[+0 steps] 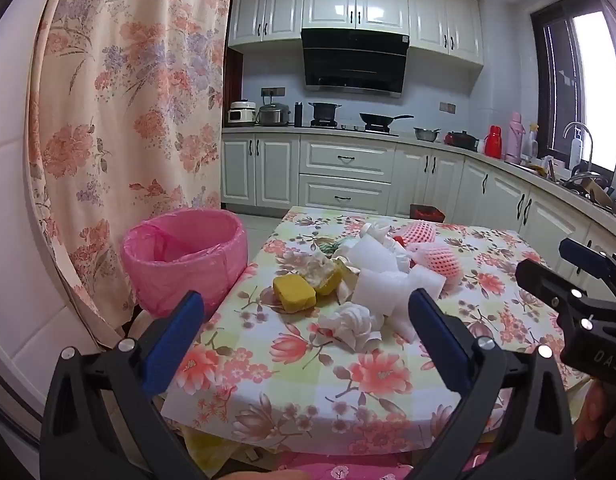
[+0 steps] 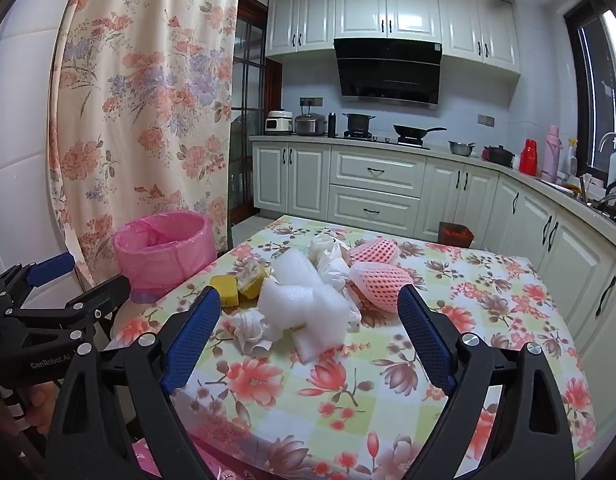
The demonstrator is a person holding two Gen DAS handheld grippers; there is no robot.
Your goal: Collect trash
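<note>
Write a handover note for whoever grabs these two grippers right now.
Left gripper: open, empty, short of the pile.
Right gripper: open, empty, also short of the pile.
Trash sits heaped mid-table on the floral tablecloth: yellow sponge, crumpled tissue, white foam pieces, pink fruit nets.
Pink-lined bin stands off the table's left edge; no trash shows in the part of it that is visible.
Done: nothing picked up so far as the pile shows.
Left: move every piece into the bin. The tissue and sponge lie nearest, so they are probably the easiest start.
</note>
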